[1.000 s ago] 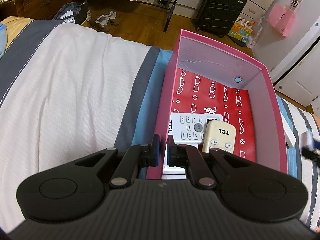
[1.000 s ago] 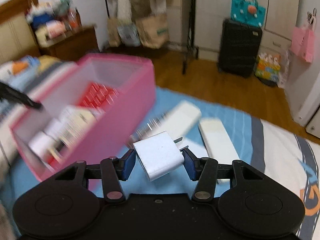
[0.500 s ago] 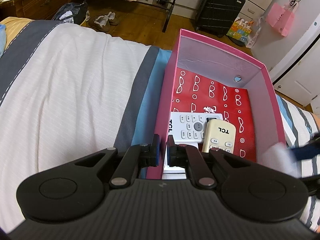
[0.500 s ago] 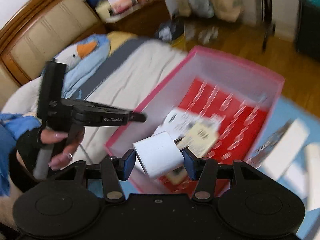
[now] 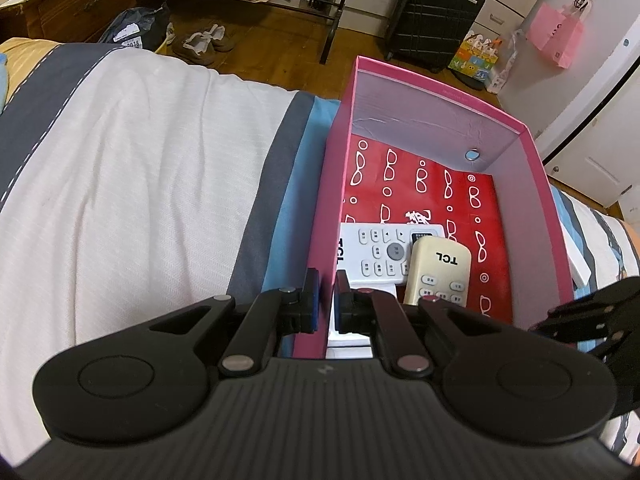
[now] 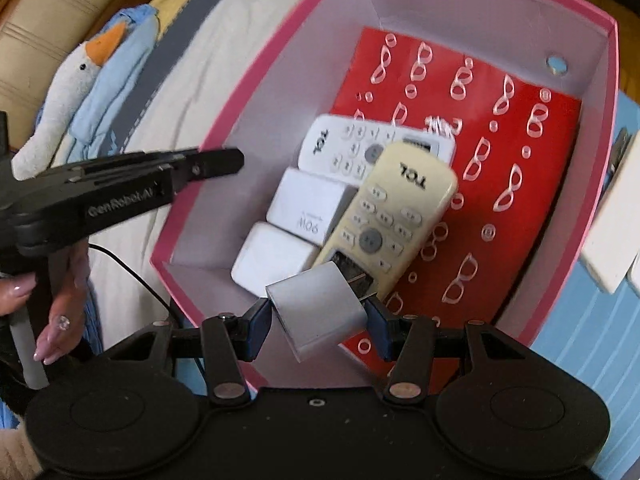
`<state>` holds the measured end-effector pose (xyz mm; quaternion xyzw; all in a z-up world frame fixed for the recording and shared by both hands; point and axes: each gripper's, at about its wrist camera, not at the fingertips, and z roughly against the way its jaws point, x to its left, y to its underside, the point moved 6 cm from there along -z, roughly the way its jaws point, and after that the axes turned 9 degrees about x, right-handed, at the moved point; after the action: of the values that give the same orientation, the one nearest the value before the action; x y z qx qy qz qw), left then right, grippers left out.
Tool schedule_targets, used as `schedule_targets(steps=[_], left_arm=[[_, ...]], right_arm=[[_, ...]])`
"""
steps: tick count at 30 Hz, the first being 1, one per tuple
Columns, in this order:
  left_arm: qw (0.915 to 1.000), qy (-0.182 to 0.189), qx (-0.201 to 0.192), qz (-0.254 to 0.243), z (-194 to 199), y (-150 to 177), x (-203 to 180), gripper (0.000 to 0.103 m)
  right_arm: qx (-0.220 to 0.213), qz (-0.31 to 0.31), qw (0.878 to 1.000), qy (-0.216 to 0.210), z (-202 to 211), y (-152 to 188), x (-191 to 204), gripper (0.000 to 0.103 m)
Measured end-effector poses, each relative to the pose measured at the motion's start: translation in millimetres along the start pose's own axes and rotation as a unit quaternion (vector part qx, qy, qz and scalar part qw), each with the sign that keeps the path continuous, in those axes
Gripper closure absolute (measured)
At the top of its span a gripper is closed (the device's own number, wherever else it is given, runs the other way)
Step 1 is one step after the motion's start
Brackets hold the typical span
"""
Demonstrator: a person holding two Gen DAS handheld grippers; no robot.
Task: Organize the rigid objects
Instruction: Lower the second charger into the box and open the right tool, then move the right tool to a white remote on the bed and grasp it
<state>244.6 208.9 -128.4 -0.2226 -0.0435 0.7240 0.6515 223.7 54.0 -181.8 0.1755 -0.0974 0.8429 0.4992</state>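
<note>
An open pink box with a red printed floor lies on the bed. Inside it are a white TCL remote, a cream TCL remote partly on top of it, and two white adapters near the corner. My left gripper is shut on the box's left wall, one finger either side. Over the box's near end my right gripper holds a white plug charger, tilted with its prongs toward the cream remote. Its jaws are closing on the charger. It also shows at the right edge of the left wrist view.
A goose plush lies by the headboard, left of the box. Long white objects rest on the blue sheet right of the box. A person's hand grips the left tool. Beyond the bed stand a black suitcase, shoes and bags.
My right gripper swung with the charger from beside the box to above its near end and tipped downward. It entered the left wrist view at the right. The left gripper stayed put.
</note>
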Motion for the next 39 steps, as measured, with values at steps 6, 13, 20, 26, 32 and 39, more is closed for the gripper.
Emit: schedule_targets(steps=[6,13,20,26,32,39], left_arm=[[0.9998,-0.011,0.003,-0.018,-2.1,0.8,-3.4,0.097],[0.9986,-0.022,0.006,-0.047,-2.3,2.2,-7.7,0.097],[0.9981,-0.019,0.010,-0.058,-1.9,3.1,-6.9,0.097],[0.9963,-0.027,0.007,-0.081,-1.7,4.7,-11.3,0.097],[0.9939,-0.034,0.003,-0.105,-0.5,7.8,-15.4,0.096],[0.9934,-0.048,0.000,-0.104,-1.3,8.5,-15.1,0.099]], right_arm=[[0.002,0.002,1.000,-0.012,-10.7,5.2,-1.2,0.052],[-0.058,0.039,0.997,-0.035,25.2,10.5,6.3,0.047],[-0.157,0.095,0.983,-0.014,80.4,42.3,0.6,0.047],[-0.209,0.073,0.974,0.046,92.9,76.8,-43.0,0.047],[-0.227,0.042,0.969,0.084,100.2,84.4,-89.0,0.047],[-0.224,-0.030,0.970,0.091,93.0,58.4,-141.2,0.042]])
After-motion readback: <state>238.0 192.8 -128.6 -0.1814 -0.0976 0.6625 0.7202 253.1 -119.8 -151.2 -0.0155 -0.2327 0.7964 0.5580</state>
